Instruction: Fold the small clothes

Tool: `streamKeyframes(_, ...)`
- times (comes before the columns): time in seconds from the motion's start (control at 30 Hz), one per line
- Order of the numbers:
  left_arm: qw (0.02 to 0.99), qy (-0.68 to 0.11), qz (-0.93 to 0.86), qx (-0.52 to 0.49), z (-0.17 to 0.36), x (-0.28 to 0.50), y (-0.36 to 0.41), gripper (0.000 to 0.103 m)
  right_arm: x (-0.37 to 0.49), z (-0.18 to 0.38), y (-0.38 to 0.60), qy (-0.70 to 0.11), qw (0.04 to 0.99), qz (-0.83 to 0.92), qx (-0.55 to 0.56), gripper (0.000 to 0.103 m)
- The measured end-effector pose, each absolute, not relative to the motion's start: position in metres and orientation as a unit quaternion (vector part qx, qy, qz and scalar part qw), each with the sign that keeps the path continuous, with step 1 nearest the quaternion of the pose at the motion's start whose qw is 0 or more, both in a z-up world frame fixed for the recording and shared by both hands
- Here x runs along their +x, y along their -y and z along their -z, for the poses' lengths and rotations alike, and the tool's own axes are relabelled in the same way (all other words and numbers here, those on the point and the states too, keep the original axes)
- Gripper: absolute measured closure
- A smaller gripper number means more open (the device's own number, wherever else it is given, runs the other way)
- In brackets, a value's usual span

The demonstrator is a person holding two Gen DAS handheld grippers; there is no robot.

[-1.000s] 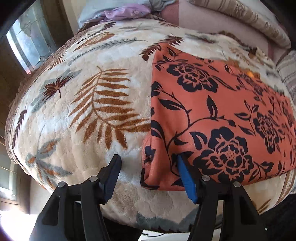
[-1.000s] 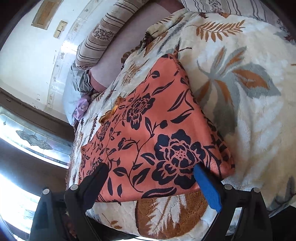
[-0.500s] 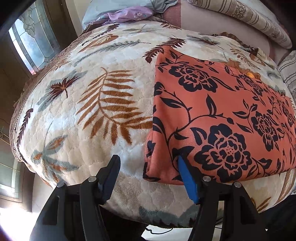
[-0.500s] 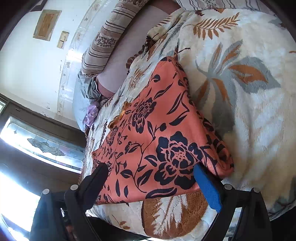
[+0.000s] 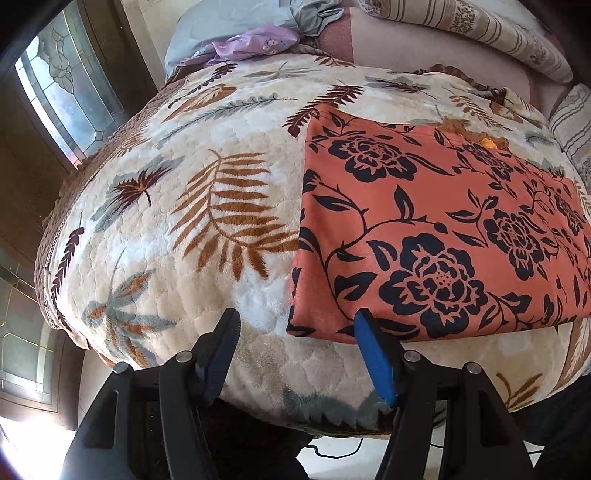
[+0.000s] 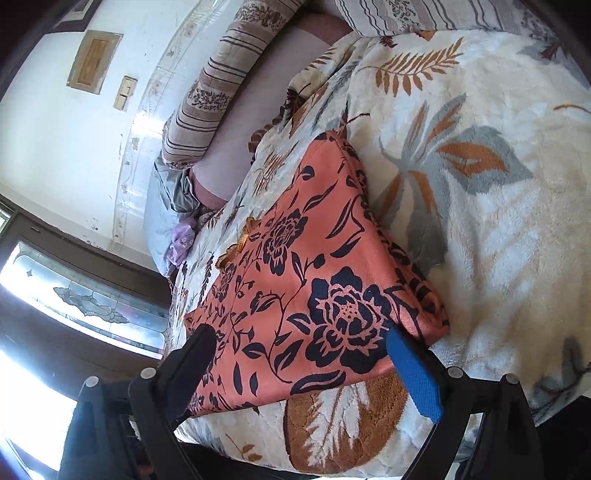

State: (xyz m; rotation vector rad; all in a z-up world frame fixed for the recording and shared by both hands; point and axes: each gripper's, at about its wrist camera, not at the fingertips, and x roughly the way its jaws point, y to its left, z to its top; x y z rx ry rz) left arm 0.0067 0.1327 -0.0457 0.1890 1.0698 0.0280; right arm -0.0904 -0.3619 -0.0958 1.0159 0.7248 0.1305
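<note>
Blanket (image 5: 207, 206), cream plush with brown fern leaves, is seen filling the left of the left wrist view, spread over the bed. Just above its near edge the left gripper (image 5: 295, 332) is held with its jaws apart and nothing between them: bare blanket is seen in the gap, and only the blue pad (image 5: 373, 354) is lined up with the near left corner of the garment. Whether that pad touches the cloth cannot be told.

Further right, the orange floral garment (image 5: 436, 229) is seen lying flat on the blanket as a neat rectangle, its left edge doubled over and thick, so a fold is judged to be already laid in. Striped pillows (image 5: 480, 26) are stacked at the head of the bed beyond it.

Over in the right wrist view, the same garment (image 6: 314, 288) is framed by the right gripper (image 6: 299, 339), whose jaws are also spread wide, one finger over the cloth's near edge and the blue pad at its near right corner; no cloth is pinched.

The step in hand is judged to be a pause between folds, both tools free. For the next fold, the two near corners would need to be gripped together and carried over to the far edge, evenly, so the layers are not dragged askew.
</note>
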Motion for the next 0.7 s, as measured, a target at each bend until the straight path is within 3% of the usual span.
streamKeyframes(0.27, 0.881, -0.469, 0.035, 0.050, 0.020, 0.014, -0.099, 0.037, -0.126, 0.116, 0.367, -0.354, 0.753, -0.042, 0.553, 0.008)
streamKeyframes(0.6, 0.880, -0.456, 0.115, 0.061, 0.028, 0.038, -0.011, 0.037, -0.083, 0.121, 0.376, -0.376, 0.742, -0.008, 0.555, 0.008)
streamKeyframes(0.63, 0.878, -0.459, 0.119, 0.064, 0.030, 0.041, -0.005, 0.037, -0.078, 0.120, 0.377, -0.379, 0.745, -0.004, 0.549, 0.012)
streamKeyframes(0.7, 0.875, -0.463, 0.127, 0.070, 0.034, 0.045, 0.005, 0.037, -0.068, 0.110, 0.372, -0.406, 0.766, 0.006, 0.499, 0.081)
